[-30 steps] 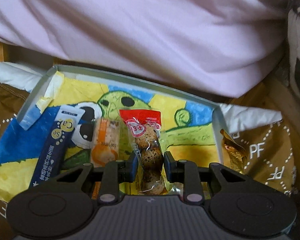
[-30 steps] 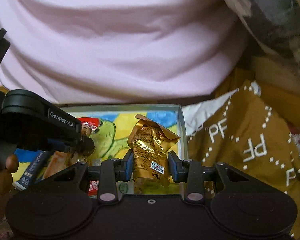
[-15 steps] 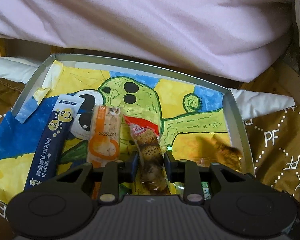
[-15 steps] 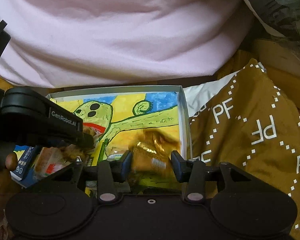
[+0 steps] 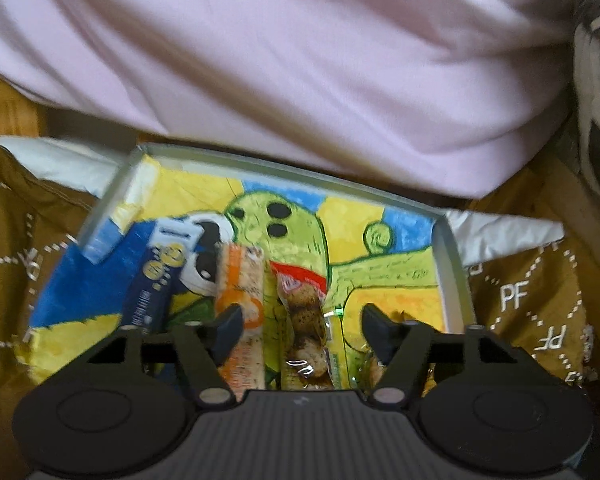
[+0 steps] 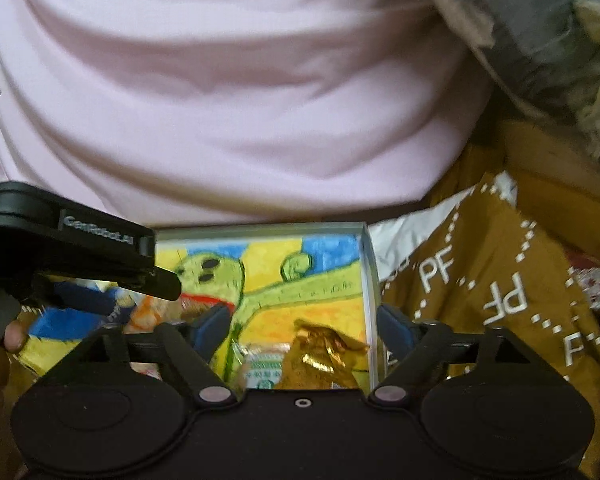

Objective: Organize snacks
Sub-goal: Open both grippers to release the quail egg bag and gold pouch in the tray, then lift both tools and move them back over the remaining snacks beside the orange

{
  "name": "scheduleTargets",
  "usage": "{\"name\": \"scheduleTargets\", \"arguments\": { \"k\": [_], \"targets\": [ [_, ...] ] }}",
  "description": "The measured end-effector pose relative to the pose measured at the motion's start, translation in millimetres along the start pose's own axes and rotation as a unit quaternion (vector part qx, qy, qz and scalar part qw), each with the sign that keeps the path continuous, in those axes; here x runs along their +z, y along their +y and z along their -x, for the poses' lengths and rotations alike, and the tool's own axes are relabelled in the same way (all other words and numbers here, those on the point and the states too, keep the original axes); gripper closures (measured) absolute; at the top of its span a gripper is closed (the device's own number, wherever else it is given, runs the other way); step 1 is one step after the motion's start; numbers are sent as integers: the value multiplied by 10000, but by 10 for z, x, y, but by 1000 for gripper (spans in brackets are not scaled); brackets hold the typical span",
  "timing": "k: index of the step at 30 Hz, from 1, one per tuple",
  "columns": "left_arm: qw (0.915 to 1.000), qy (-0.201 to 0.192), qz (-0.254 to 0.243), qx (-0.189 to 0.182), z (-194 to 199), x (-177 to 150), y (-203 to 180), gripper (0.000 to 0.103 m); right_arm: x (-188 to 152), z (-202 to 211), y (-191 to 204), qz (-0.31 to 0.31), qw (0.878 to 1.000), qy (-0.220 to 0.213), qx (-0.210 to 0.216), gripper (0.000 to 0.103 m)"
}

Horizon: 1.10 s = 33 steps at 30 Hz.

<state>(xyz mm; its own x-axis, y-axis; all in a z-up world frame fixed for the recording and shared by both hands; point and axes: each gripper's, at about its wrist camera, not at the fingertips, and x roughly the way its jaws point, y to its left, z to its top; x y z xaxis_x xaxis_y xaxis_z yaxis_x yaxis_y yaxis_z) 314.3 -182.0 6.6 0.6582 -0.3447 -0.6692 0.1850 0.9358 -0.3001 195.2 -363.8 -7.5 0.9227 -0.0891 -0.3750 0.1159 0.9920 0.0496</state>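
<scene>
Shallow box (image 5: 454, 256): grey walls, floor painted with a green spotted figure on yellow and blue. Stick pack (image 5: 156, 276): navy with yellow circles. Pouch (image 5: 242, 292): orange and white. Egg pack (image 5: 304, 304): red top, speckled brown. Wrapper (image 6: 324, 354): gold foil. Cloth (image 6: 500, 292): brown, white "PF" lettering, dotted lines. Shirt (image 6: 220, 100): pale pink.

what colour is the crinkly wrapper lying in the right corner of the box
Shiny gold. The gold wrapper shows best in the right wrist view, lying in the box between the open right gripper.

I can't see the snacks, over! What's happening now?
Left gripper open, right gripper open. Quail egg pack and gold packet lying in the tray. Nothing blocking.
</scene>
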Motion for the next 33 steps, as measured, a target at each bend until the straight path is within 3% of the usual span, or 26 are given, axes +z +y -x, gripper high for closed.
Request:
{"name": "scheduleTargets", "arguments": {
  "k": [5,11,21,33],
  "targets": [
    [9987,-491,-48,103,453,4,89,8,66,414,10,-32,9988,-481,-84,2],
    [9952,-958,-144,169,980,-122,186,1,152,885,77,-51,9951,-982,-33,1],
    [9857,-1642,-320,211,1745,-546,337,1,-19,1688,293,-273,9918,-1237,153,1],
    [9801,-1901,-506,262,2385,-1151,636,0,-337,2399,548,-345,9904,-1330,155,1]
  ]
}}
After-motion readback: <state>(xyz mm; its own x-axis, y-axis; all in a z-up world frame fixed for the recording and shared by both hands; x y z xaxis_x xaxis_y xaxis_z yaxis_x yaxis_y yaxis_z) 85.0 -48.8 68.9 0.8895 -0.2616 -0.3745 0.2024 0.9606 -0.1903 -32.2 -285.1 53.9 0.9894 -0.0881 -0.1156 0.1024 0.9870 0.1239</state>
